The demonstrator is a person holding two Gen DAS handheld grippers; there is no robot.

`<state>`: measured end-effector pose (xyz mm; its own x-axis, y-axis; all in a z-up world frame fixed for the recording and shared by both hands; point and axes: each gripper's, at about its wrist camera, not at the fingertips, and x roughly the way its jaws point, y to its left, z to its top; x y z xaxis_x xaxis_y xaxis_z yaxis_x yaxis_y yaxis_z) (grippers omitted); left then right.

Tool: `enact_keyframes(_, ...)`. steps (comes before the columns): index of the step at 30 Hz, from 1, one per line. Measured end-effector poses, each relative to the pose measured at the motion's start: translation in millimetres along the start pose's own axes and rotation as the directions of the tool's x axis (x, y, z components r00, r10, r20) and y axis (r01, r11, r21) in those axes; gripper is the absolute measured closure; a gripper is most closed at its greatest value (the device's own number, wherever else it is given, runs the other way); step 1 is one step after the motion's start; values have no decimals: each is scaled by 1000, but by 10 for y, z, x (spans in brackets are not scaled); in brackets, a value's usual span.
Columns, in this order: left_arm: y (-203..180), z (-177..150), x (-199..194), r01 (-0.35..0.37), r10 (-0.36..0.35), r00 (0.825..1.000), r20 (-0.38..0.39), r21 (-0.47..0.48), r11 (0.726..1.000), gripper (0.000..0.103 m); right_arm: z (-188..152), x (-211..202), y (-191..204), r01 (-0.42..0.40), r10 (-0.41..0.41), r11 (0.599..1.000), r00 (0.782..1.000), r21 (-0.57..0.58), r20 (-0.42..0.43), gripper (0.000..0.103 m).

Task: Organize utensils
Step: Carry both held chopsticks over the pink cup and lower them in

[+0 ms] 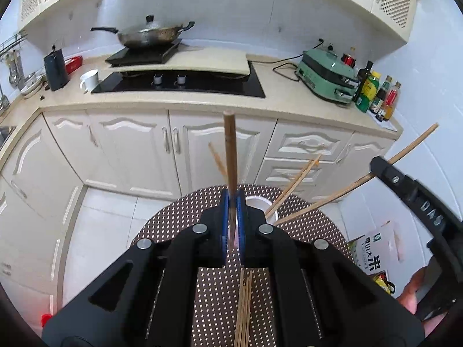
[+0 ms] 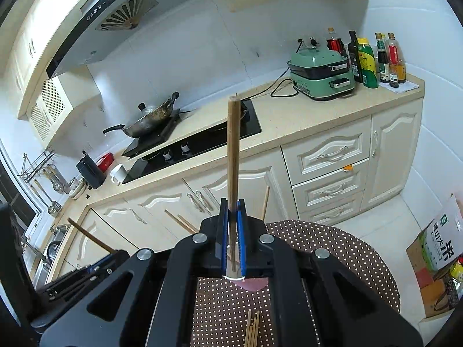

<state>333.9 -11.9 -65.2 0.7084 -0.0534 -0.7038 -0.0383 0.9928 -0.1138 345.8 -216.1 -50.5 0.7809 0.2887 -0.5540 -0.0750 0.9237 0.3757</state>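
- Left gripper (image 1: 232, 202): jaws closed on one dark chopstick (image 1: 230, 156), which stands up between the blue pads, free end above
- Right gripper (image 2: 232, 211): jaws closed on one pale chopstick (image 2: 233, 156), likewise upright in its own view
- Cup (image 1: 259, 202): white rim, stands on the dotted table (image 1: 179, 217) just beyond the left jaws; several chopsticks already lean out of it
- Loose bundle (image 1: 244, 303): more chopsticks lying flat on the table beneath the grippers, not yet sorted
- Step in hand, by judgement: carry each held stick to the cup and drop it in
- Handling advice: keep the grip firm until the lower tip is inside the rim; bring one stick in at a time so the two grippers do not cross; steer clear of the sticks already leaning out, as a knock could tip the cup
- Left view only: right gripper body at the right edge with its stick angled across; a hand (image 1: 411, 297) behind it; the cup's open rim and leaning sticks
- Right view only: pinkish cup side (image 2: 254, 283) below the jaws; range hood (image 2: 95, 23); left gripper at lower left, its dark stick slanting up; sink area at far left
- Both views: wok, hob, green cooker, bottles, rice bag on the floor
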Motion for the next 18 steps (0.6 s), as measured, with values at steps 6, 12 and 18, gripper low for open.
enact_keyframes(6,-87,174,10,37,-37,999,27,10,999,97,60,129,-2,11,-11,1000,1000,3,-13,98)
enact_keyframes(12,-113,298,175,58,-58,998,17,6,998,97,40,327,-17,32,-32,999,998,-2,-45,98)
enact_keyframes(18,-114,296,458,77,-77,997,-23,9,997,97,-61,600,-74,64,-64,998,993,4,-104,98)
